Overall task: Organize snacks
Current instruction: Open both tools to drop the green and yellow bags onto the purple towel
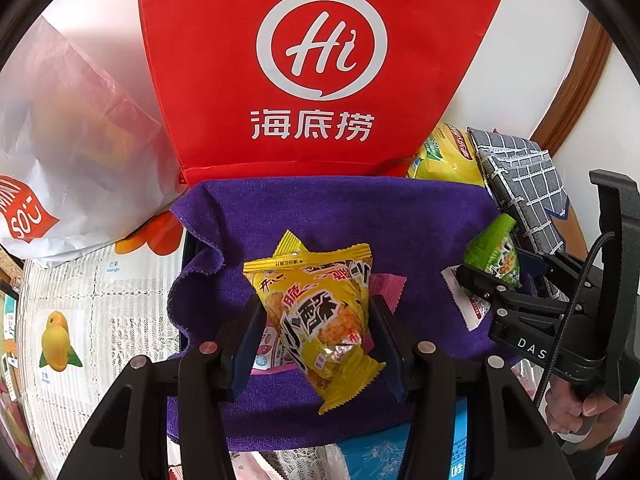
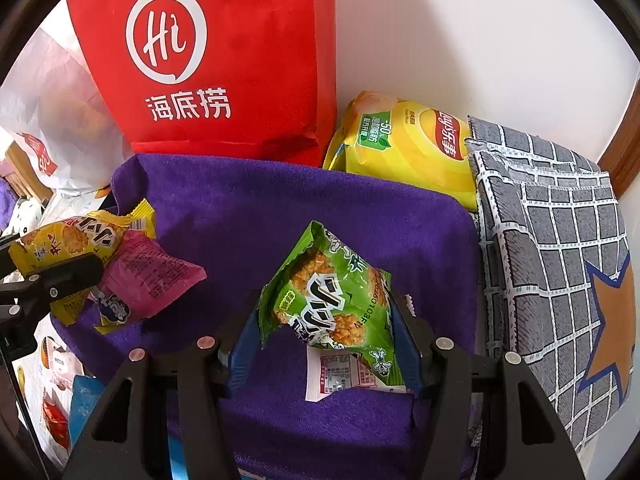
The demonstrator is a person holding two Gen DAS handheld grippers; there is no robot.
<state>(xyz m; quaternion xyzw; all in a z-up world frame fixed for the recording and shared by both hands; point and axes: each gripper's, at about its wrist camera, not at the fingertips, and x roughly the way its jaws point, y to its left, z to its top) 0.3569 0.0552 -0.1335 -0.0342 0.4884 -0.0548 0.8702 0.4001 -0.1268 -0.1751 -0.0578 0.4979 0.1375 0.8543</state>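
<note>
Two grippers each clamp a snack over the purple cloth (image 1: 340, 208). At lower centre of the left wrist view, the left gripper (image 1: 316, 336) has its blue-padded fingers closed on a yellow snack packet (image 1: 316, 320); a pink packet (image 1: 386, 286) lies just behind it on the cloth. At lower centre of the right wrist view, the right gripper (image 2: 326, 336) pinches a green snack packet (image 2: 332, 304), with a white packet (image 2: 324, 376) beneath it. A red bag (image 2: 224, 60) stands at upper left, and a yellow chip bag (image 2: 404, 148) leans beside a grey checked cloth (image 2: 560, 248) on the right.
</note>
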